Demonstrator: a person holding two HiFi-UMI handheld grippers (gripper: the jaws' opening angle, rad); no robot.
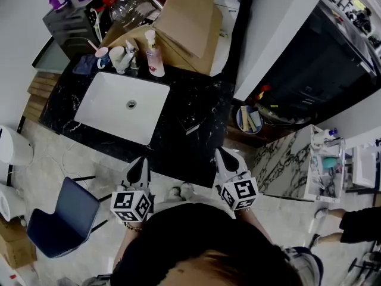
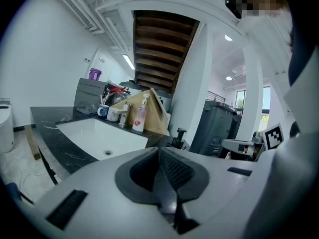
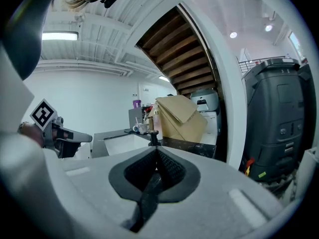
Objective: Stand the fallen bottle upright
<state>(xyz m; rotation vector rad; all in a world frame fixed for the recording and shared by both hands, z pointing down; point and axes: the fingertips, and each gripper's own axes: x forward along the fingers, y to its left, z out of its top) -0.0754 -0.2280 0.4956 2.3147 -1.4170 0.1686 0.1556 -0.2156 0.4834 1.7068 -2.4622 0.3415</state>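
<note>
A black pump bottle (image 2: pixel 178 138) stands upright on the dark marble counter (image 1: pixel 202 154), to the right of the sink. Its pump head (image 3: pixel 152 136) shows just beyond my right gripper's tips, and from above it is a dark shape (image 1: pixel 191 119) that is hard to make out. A white and pink pump bottle (image 1: pixel 154 55) stands upright by the faucet. My left gripper (image 1: pixel 140 165) and right gripper (image 1: pixel 222 156) hover at the counter's near edge, both shut with nothing between the pads. The black bottle lies well ahead of both.
A white sink basin (image 1: pixel 127 106) is set in the counter's left half. Cups and a faucet (image 1: pixel 122 57) stand behind it, and folded cardboard (image 1: pixel 189 15) leans at the back. A blue chair (image 1: pixel 59 217) stands at the lower left. A white column and a dark bin (image 2: pixel 217 126) are on the right.
</note>
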